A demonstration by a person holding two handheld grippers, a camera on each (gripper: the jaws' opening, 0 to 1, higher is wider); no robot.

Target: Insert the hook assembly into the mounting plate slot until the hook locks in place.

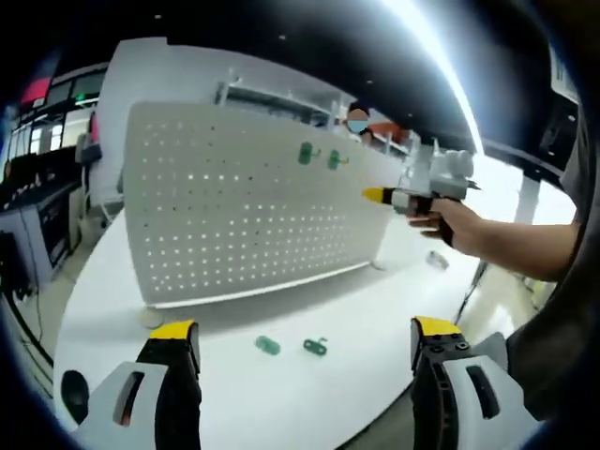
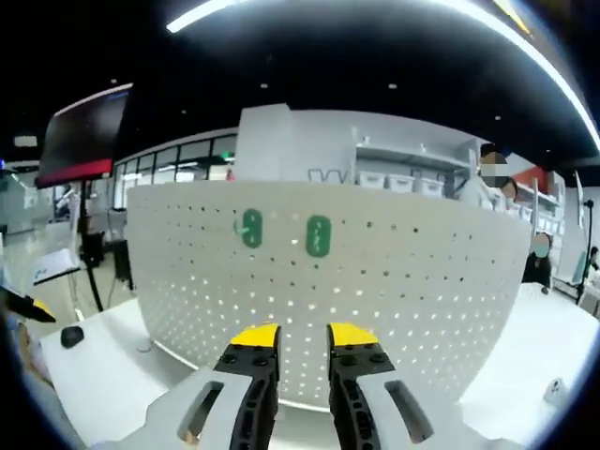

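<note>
We see a smooth white counter (image 1: 375,309) in a large, dim room with a dark ceiling crossed by a bright strip light (image 1: 441,66); shelving and a dark screen (image 2: 84,136) with a red band stand behind. A white pegboard (image 1: 234,206) stands upright on the counter, its flat face dotted with regular rows of small holes. 2 green hooks (image 1: 320,157) sit side by side high on the board; in the right claw view they read as small rounded green tabs (image 2: 319,236), their finer shape too blurred to tell. 2 more green hooks (image 1: 291,346) lie loose on the counter in front of the board, near each other but apart. In the left claw view the left claw (image 1: 305,337) rises from the bottom, its yellow-tipped grey jaws spread wide with nothing between them. The right claw (image 1: 375,196) enters that view from the right, carried by a person's hand (image 1: 450,225), its yellow tip close to the board's right edge; the arm is cut off at the picture's edge. In the right claw view the right claw (image 2: 302,336) faces the board, its jaws standing near each other with a narrow gap and nothing visibly held. A small dark round object (image 2: 71,336) rests on the counter at the left, and we cannot make out what it is.
</note>
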